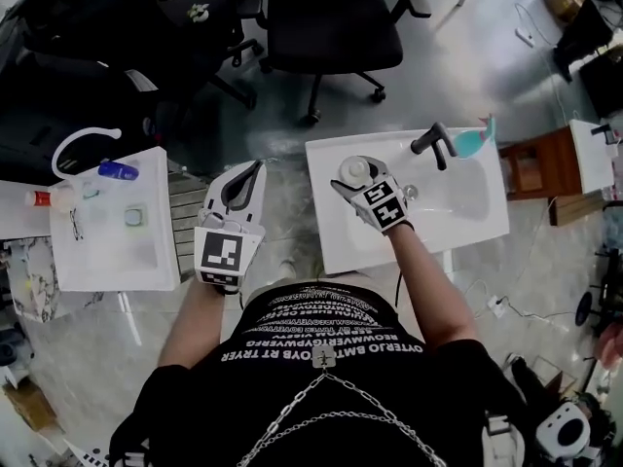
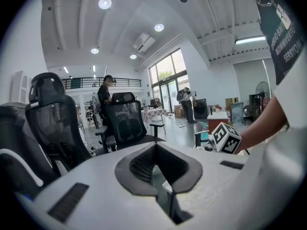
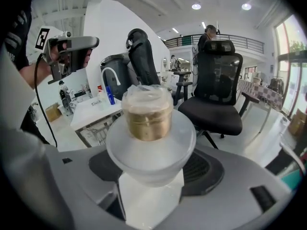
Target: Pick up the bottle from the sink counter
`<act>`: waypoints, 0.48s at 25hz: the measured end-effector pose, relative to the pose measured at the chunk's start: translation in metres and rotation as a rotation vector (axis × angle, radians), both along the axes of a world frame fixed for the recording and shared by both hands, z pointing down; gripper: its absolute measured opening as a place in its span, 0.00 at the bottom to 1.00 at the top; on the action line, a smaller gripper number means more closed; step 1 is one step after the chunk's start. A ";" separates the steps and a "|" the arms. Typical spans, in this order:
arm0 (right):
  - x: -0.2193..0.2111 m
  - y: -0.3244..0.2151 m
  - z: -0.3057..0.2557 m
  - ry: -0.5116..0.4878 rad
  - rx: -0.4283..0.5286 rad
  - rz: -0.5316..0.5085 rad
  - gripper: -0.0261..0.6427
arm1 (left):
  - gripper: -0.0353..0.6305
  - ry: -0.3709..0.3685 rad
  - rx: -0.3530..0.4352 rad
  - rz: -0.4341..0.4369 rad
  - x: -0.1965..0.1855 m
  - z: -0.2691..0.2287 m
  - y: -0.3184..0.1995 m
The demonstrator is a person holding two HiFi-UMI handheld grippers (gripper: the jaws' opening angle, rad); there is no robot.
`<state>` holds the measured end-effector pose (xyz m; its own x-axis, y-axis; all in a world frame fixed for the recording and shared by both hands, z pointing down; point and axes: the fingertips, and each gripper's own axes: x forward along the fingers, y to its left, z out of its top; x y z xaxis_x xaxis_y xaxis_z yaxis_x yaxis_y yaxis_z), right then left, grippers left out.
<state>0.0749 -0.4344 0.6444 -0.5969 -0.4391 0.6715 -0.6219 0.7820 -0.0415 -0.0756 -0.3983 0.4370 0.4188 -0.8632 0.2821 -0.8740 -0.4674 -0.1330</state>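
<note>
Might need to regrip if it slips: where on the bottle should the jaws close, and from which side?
On the bottle, grip the white body under the wide shoulder, from the side, as the right gripper does. The shoulder flares past the jaws, a likely stop; the cap is narrower.

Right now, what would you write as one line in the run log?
right gripper: shut on bottle | left gripper: shut, empty | bottle: over sink counter, lift unclear
</note>
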 end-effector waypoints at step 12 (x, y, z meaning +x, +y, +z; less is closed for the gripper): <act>-0.004 0.042 -0.103 -0.035 0.016 0.004 0.54 | 0.06 0.022 0.086 0.095 0.007 -0.039 0.028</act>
<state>0.0713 -0.3926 0.5409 -0.6182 -0.4520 0.6430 -0.6235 0.7802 -0.0509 -0.0691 -0.3698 0.3982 0.5054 -0.8397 0.1986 -0.8292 -0.5363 -0.1573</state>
